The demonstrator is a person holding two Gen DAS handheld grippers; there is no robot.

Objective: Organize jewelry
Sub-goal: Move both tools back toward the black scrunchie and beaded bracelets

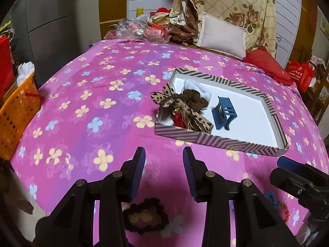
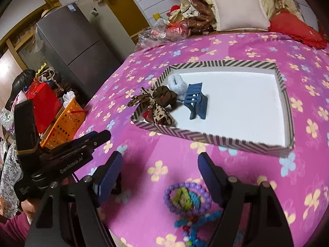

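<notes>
A pink flowered bedspread (image 1: 86, 107) fills both views. On it lies one shallow striped tray (image 1: 222, 142) with a white floor, holding four hair pieces crowded into its near-left corner: a leopard-print bow (image 1: 174, 103) draped over the rim, a brown scrunchie (image 1: 194, 99), a white scrunchie (image 1: 198, 87) partly hidden behind it, and a blue claw clip (image 1: 224, 113). The rest of the tray floor is open.

The left gripper (image 1: 164, 160) is wide open and holds nothing; a dark scrunchie (image 1: 144, 216) lies on the spread beneath it, blurred and partly covered by the gripper's frame. The right gripper (image 2: 160, 168) is likewise wide open and empty, above a purple bead bracelet (image 2: 186, 197) (blurred, with other colourful beaded pieces whose number cannot be made out). An orange basket (image 1: 16, 115) stands beside the bed's left edge.
</notes>
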